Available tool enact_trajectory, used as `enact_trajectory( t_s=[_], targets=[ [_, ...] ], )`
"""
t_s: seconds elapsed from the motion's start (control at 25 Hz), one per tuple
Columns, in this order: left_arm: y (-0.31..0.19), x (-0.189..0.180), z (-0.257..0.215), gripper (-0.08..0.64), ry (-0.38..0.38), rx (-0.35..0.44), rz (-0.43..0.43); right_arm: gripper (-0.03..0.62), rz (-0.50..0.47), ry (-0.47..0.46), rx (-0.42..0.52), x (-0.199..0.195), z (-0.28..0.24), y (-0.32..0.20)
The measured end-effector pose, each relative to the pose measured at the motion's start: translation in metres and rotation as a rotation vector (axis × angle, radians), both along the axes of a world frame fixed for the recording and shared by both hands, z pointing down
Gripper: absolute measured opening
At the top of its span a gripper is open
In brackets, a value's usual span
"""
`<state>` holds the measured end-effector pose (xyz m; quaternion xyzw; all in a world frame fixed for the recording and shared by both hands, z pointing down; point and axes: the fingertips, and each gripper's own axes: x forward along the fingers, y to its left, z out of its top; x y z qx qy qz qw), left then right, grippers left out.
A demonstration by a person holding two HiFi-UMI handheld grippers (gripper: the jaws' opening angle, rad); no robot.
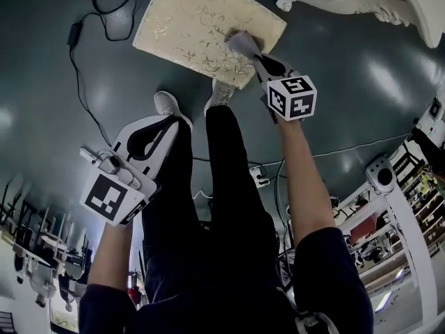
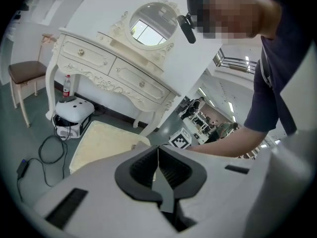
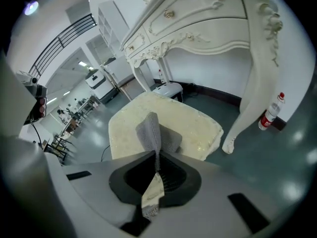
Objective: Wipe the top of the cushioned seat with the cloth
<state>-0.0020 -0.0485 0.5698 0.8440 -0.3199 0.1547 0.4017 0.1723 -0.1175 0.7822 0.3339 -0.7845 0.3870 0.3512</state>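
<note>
Pressing grey cloth (image 1: 241, 44) onto cream cushioned seat (image 1: 188, 26).
Cloth clamped in right gripper (image 1: 259, 60); left gripper (image 1: 167, 124) pinched together, empty, well apart beside leg (image 1: 177, 172).

No words, numbers or brand names can be read. Square black-and-white codes are borne by the cube (image 1: 292, 97) on the right gripper (image 1: 245, 46), at one o'clock in the head view, and by that on the left gripper (image 1: 174, 122), at eight o'clock.

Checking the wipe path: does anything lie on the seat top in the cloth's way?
Nothing visible does. The cloth, clamped in the right gripper, rests on the seat, whose top looks bare.
</note>
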Motion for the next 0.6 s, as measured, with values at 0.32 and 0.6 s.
enact_trajectory(
  t_s=[0.32,0.6],
  targets=[
    [0.001,0.030,0.003,0.012,0.008,0.006,0.061,0.031,0.068,0.011,-0.011,0.044,0.000,0.020],
    [0.005,0.038,0.005,0.012,0.015,0.003,0.079,0.031,0.075,-0.007,0.045,0.047,-0.021,0.010]
  ],
)
